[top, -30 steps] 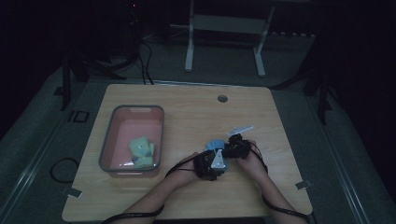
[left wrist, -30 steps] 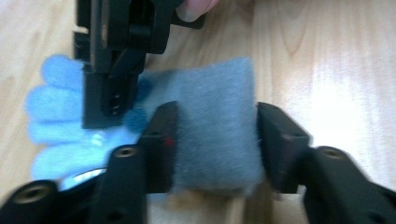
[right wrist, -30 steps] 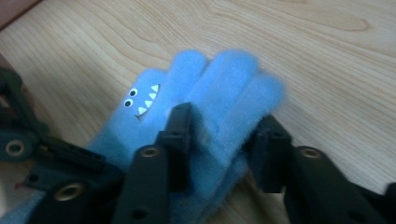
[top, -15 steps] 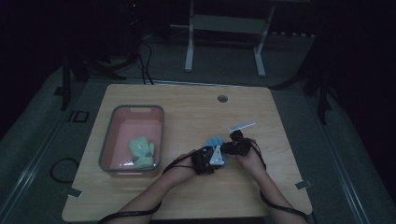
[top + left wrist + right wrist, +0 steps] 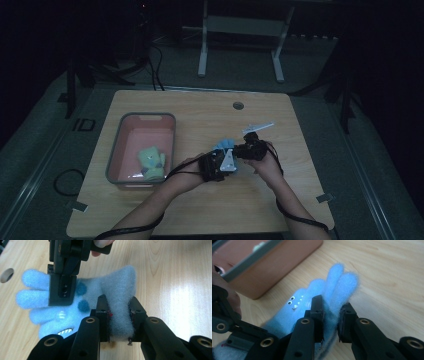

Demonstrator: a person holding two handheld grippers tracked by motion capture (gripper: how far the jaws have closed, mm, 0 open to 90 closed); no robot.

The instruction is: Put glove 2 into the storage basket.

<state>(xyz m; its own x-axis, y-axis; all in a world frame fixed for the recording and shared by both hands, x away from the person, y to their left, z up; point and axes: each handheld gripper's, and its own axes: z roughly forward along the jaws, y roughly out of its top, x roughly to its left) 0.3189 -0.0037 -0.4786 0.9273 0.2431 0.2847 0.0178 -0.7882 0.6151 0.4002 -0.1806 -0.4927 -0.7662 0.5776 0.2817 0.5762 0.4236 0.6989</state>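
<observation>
Holding a fuzzy blue glove [image 5: 75, 307] between both tools, above the wooden table [image 5: 310, 200], near its middle and to the right of the pink bin [image 5: 116, 155]. Left gripper [image 5: 119, 315] pinching the cuff end, pads pressed into the pile; right gripper [image 5: 331, 315] clamped on the finger end, fluff squeezed between its pads. Both sets of jaws just closed in, cloth caught in each. Judged as the lift step: glove gripped at two ends, probably bound for the bin, where a green glove [image 5: 152, 161] already lies. Next move likely calling for a level carry leftward with both grips kept firm and moved together, so as not to stretch or drop the soft cloth, then a release over the bin. Forearms coming in from the bottom edge in the high view, hands close together, left hand [image 5: 192, 172] and right hand [image 5: 267, 167] angled toward each other, grippers nearly tip to tip.
</observation>
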